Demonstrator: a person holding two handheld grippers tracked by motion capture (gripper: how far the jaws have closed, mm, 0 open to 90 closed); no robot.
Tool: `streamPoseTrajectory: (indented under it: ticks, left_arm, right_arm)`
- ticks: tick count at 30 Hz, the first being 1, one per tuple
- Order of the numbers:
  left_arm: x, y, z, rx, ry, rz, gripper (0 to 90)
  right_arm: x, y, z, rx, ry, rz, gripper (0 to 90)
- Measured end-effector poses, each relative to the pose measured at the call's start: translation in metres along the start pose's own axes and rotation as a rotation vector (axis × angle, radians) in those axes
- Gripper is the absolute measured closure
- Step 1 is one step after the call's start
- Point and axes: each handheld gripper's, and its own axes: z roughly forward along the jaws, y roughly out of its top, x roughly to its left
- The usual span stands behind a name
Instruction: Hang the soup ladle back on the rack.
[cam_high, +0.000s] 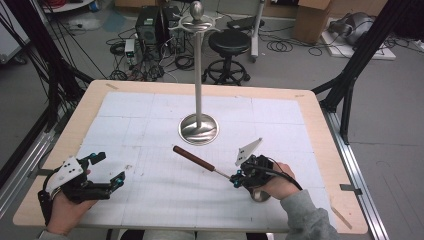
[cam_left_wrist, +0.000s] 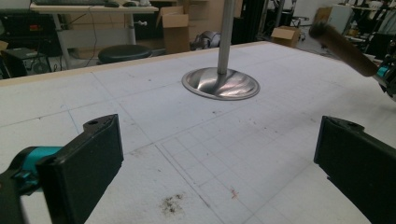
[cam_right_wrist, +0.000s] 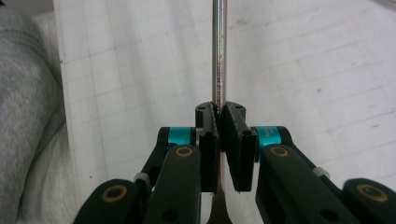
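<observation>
The right gripper (cam_high: 239, 176) has its jaws clamped on the thin metal shaft of a ladle (cam_high: 200, 161), whose wooden handle slants up-left over the desk (cam_high: 310, 130), near the steel stand (cam_high: 199, 127). The left gripper (cam_high: 111, 170) rests with jaws wide apart, empty.

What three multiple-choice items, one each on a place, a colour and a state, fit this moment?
1. Where does the tall silver metal stand rest?
A. around the middle of the white gridded table mat
B. on the floor
C. at the table's left edge

2. What colour is the handle of the long metal-shafted ladle?
A. green
B. white
C. dark brown

3. How is the right gripper?
A. wide open
B. shut on the ladle's thin shaft
C. lying on the mat

Key: 1 A, the round base sits mid-mat; 2 C, the high view shows a brown grip; 3 B, the right gripper view shows pads pinching the rod.
</observation>
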Motion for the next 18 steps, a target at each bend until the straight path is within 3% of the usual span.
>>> streamPoseTrajectory:
  ticks: [18]
  left_arm:
    - [0.000,0.000,0.000,0.004,-0.002,-0.001,1.8]
  right_arm:
    - [-0.009,-0.013,-0.031,-0.301,-0.052,-0.007,84.7]
